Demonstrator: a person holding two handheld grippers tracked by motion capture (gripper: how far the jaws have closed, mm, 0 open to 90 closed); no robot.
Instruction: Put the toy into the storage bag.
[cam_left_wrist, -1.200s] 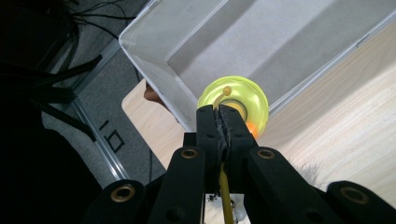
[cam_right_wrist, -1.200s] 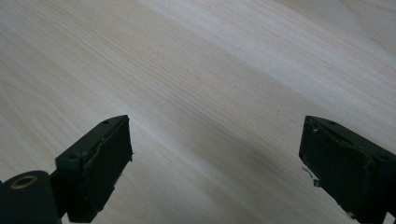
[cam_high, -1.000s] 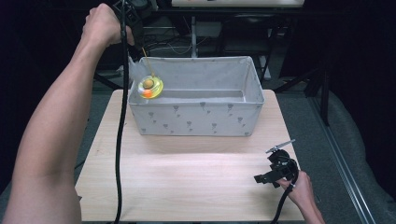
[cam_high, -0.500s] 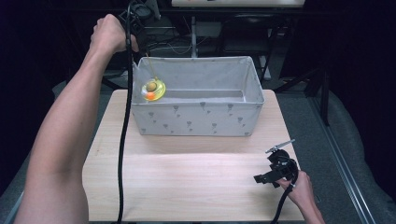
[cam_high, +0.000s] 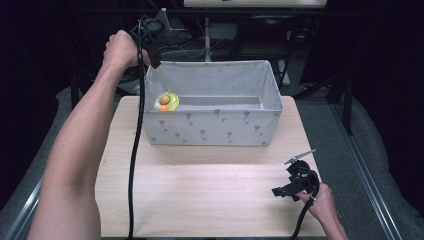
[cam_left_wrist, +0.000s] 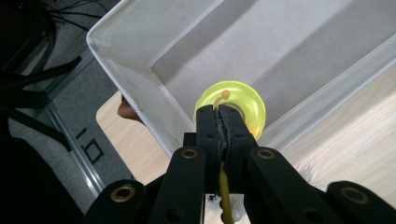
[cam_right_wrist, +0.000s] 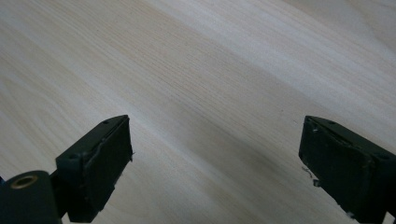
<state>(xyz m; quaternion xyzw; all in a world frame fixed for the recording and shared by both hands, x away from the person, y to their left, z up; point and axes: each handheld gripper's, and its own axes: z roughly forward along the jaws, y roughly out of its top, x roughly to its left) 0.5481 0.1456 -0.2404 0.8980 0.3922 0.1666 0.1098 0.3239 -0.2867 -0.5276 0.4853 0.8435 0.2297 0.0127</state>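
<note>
A yellow-green yo-yo (cam_high: 167, 101) with an orange centre hangs on a thin yellow string just inside the left end of the grey fabric bin (cam_high: 215, 127). My left gripper (cam_high: 155, 62) stands above the bin's back left corner, pointing down, shut on the string. In the left gripper view the closed gripper (cam_left_wrist: 219, 112) pinches the string (cam_left_wrist: 225, 184), and the yo-yo (cam_left_wrist: 245, 100) dangles right below the tips over the bin floor. My right gripper (cam_high: 285, 182) rests low over the table's front right, open, with bare wood between its jaws (cam_right_wrist: 215, 135).
The bin takes up the back half of the light wooden table (cam_high: 200, 190); its white rim (cam_left_wrist: 140, 88) runs close beside the yo-yo. The left gripper's black cable (cam_high: 134, 165) hangs down across the table's left side. Dark frames and floor surround the table.
My left hand has come down and a little to the right, lowering the yo-yo deeper into the bin's left end. The right hand has stayed put.
</note>
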